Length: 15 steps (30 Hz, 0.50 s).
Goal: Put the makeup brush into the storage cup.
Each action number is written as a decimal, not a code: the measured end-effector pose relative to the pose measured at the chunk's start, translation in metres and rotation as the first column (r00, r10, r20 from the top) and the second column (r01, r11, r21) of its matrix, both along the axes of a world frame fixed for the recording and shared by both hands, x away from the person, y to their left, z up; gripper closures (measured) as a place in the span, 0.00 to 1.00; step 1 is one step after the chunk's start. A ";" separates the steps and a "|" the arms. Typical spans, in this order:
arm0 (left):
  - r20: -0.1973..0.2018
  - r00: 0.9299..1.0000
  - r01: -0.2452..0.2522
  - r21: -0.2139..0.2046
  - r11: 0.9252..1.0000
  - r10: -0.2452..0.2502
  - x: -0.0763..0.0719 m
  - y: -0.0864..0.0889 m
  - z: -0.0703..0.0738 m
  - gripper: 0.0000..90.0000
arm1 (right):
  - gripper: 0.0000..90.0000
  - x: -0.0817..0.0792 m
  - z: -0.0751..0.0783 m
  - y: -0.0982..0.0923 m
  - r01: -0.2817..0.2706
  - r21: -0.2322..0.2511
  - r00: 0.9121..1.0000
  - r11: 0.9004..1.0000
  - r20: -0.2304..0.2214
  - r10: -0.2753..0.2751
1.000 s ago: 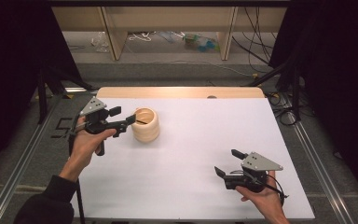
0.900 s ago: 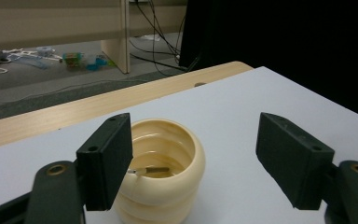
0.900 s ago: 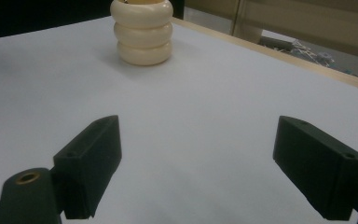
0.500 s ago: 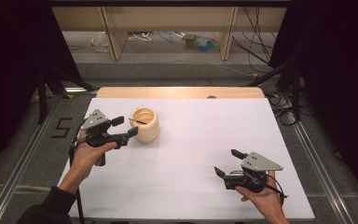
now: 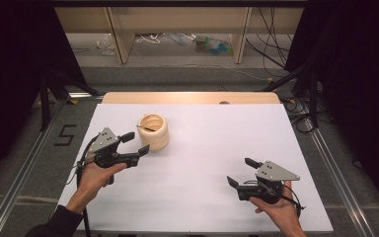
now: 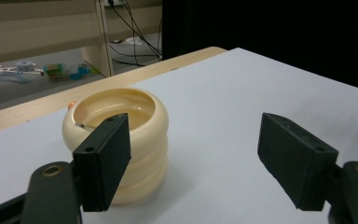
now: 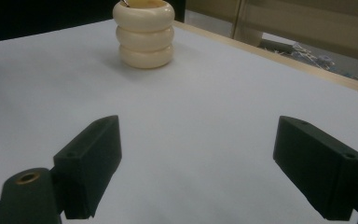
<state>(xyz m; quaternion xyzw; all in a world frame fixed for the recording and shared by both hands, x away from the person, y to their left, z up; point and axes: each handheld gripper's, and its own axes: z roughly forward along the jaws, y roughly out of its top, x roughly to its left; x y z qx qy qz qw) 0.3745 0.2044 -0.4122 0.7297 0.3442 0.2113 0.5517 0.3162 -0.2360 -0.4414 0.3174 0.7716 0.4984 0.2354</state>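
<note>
White table [image 5: 202,148], one cream ribbed cup [image 5: 154,131], two tools, left tool [image 5: 134,143] and right tool [image 5: 241,172], both released

1. High view: white table top [image 5: 207,148] bright & evenly lit from overhead; surroundings dark, black curtains at both sides.
2. Shadows soft & short; faint one beside cream cup [image 5: 153,131].
3. No hard glare; mild sheen inside the cup in left gripper view.
4. Gripper views: near jaws slightly soft, background shelf blurred, pics a bit grainy.
</note>
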 end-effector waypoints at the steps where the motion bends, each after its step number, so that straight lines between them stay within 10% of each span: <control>1: 0.003 1.000 0.015 -0.002 1.000 -0.015 -0.006 0.002 -0.005 0.28 | 0.18 0.000 0.000 0.000 0.000 0.001 1.000 1.000 0.000 0.000; 15: 0.019 0.998 0.056 -0.013 0.998 -0.056 -0.027 0.002 -0.023 0.27 | 0.18 0.001 0.001 -0.001 0.004 0.014 1.000 1.000 0.022 -0.004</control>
